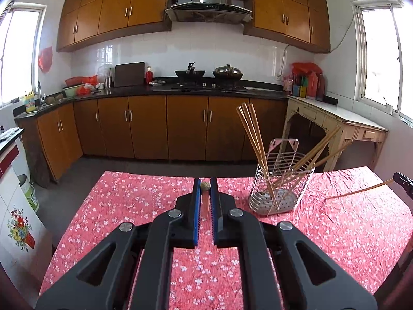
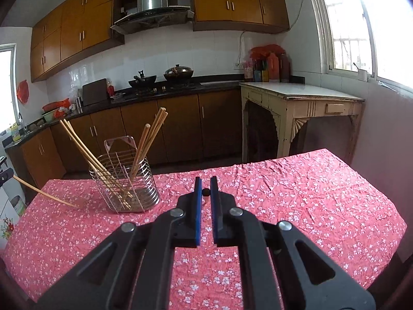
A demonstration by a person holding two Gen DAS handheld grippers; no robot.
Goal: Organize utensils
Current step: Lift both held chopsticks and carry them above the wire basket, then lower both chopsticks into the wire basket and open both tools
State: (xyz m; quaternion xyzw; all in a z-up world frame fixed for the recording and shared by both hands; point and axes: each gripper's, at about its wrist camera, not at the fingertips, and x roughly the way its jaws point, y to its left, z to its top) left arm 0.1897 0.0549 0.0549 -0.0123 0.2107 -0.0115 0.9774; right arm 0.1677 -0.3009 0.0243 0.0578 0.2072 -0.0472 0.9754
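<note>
Two hand-held grippers hover over a table (image 1: 144,206) spread with red floral cloth in a wood-cabinet kitchen. The left gripper (image 1: 205,185) is clenched on a chopstick (image 1: 205,201), seen end-on between its blue pads, so only the butt and a foreshortened sliver of shaft are visible. From the right wrist view that same chopstick (image 2: 49,196) slants down from the left edge, its tip at or just above the cloth beside the holder (image 2: 124,180) (contact cannot be judged).

The right gripper (image 2: 205,192) is likewise clamped on a chopstick (image 2: 205,192), visible only as a small dark end between the pads; its length is hidden under the fingers. From the left wrist view this chopstick (image 1: 358,189) pokes in from the right edge, where just a corner of the right gripper shows.

The wire holder (image 1: 280,180) stands upright on the cloth with several chopsticks (image 1: 254,139) leaning out both sides; their lower ends blur behind the wires, and the count is hard to make out. Beyond, woks (image 1: 190,73) sit on the stove, and bright windows (image 2: 361,20) are washed out.
</note>
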